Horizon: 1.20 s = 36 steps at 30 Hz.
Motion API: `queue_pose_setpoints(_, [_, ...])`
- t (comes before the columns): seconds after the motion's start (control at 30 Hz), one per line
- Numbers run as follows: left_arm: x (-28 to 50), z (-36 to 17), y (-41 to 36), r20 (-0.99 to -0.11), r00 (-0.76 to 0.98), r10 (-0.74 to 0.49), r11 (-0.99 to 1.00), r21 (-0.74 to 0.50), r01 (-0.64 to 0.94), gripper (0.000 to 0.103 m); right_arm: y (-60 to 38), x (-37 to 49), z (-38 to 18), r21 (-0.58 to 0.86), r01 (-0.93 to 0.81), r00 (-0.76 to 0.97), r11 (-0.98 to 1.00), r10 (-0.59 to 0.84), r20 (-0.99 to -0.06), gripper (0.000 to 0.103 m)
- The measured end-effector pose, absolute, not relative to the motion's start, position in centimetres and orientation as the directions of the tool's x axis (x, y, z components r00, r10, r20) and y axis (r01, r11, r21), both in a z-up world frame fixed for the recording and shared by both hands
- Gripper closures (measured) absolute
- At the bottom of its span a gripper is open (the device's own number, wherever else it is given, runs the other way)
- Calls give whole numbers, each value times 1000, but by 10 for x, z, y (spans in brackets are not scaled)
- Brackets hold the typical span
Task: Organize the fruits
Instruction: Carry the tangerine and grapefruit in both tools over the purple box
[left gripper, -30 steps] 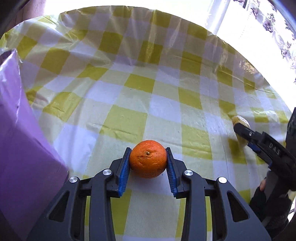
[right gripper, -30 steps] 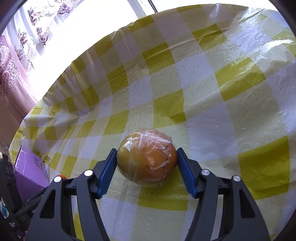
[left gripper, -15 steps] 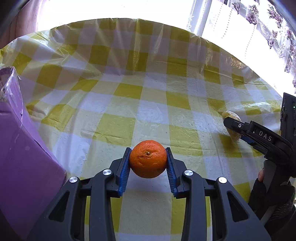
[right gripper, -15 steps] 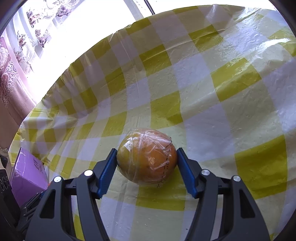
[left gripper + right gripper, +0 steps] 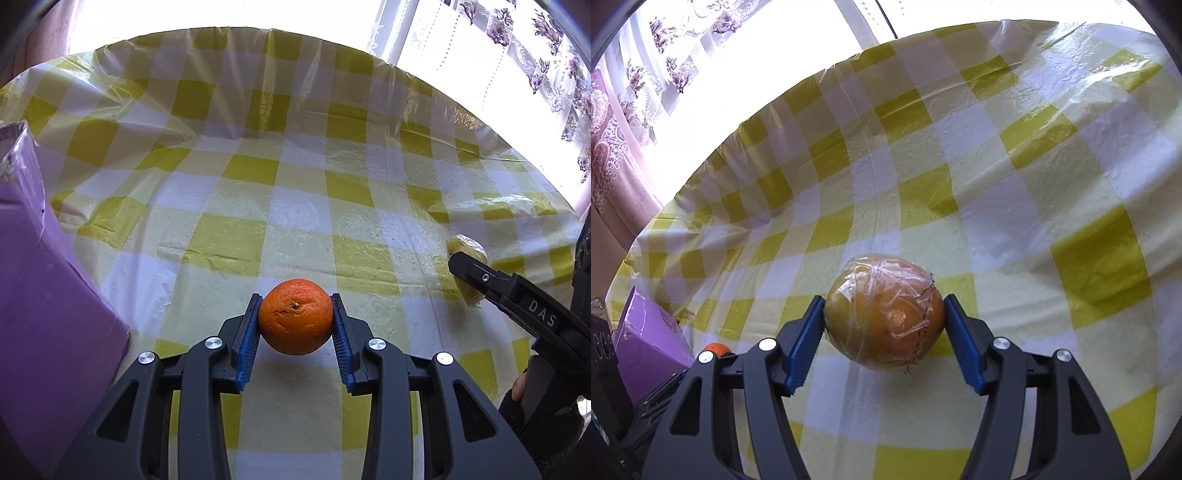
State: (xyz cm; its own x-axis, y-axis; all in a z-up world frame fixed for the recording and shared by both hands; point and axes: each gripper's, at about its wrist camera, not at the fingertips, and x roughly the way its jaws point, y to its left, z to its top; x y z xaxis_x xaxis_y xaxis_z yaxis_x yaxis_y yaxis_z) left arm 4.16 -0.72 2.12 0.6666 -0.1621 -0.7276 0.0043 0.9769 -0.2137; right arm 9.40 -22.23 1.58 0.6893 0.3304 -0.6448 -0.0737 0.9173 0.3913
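A small orange tangerine (image 5: 295, 316) hangs above the checked cloth, with my left gripper (image 5: 295, 323) shut on it between the blue pads. In the right wrist view my right gripper (image 5: 884, 325) is shut on a larger orange fruit wrapped in clear film (image 5: 884, 317), also clear of the cloth. From the left wrist view that wrapped fruit (image 5: 466, 258) shows at the far right behind the right gripper's black finger (image 5: 480, 275). The tangerine (image 5: 714, 349) peeps out at the lower left of the right wrist view.
A purple box (image 5: 48, 295) stands close on the left; it shows in the right wrist view as the purple box (image 5: 646, 339). The round table wears a yellow-and-white checked plastic cloth (image 5: 288, 177). Bright window and floral curtains (image 5: 639, 92) lie beyond its far edge.
The left wrist view now takes in more of the far table edge and window. The right gripper with the wrapped fruit has shifted slightly sideways over the cloth. Both grips are unchanged.
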Motion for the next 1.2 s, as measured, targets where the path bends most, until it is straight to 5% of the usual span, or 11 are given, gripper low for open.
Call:
queue_pose_setpoints(0.77, [-79, 29, 5, -684, 715, -146, 989, -92, 114, 68, -171, -41, 10, 333, -137, 632, 933, 341, -696, 38])
queue_pose_setpoints(1.2, [-169, 120, 50, -419, 908, -20, 1000, -2, 21, 68, -110, -65, 77, 428, -381, 624, 820, 569, -535, 38])
